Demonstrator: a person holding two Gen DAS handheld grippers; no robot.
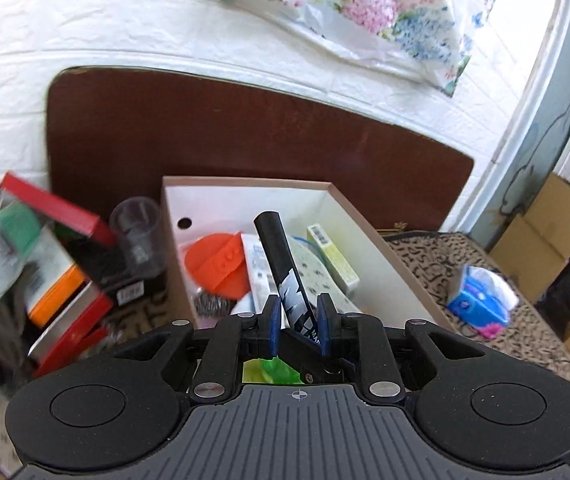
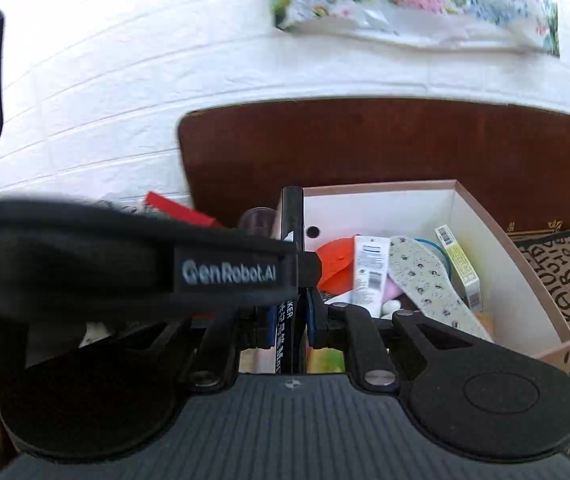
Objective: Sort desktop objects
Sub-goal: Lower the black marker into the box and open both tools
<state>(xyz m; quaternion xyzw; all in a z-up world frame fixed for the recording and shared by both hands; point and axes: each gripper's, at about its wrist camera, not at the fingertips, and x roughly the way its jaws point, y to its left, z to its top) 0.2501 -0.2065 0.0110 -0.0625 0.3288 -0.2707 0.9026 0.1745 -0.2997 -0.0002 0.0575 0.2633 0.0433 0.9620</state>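
A black marker point(image 1: 275, 248) with white lettering stands up between the blue pads of my left gripper point(image 1: 297, 306), which is shut on it above an open white box point(image 1: 245, 182). In the right wrist view the same marker point(image 2: 291, 212) rises upright from my right gripper point(image 2: 291, 314), also shut on it lower down. My left gripper point(image 2: 305, 263) reaches across from the left and covers the marker's middle. The white box point(image 2: 381, 186) lies just beyond and to the right.
The box holds an orange lid point(image 1: 215, 264), a patterned insole point(image 2: 421, 276), a yellow-green carton point(image 1: 333, 258) and steel wool point(image 1: 211, 304). Left of it stand a clear cup point(image 1: 137, 236) and red-edged boxes point(image 1: 65, 216). A tissue pack point(image 1: 481, 300) lies right on the patterned cloth point(image 1: 445, 272). A brown board point(image 1: 245, 128) leans behind.
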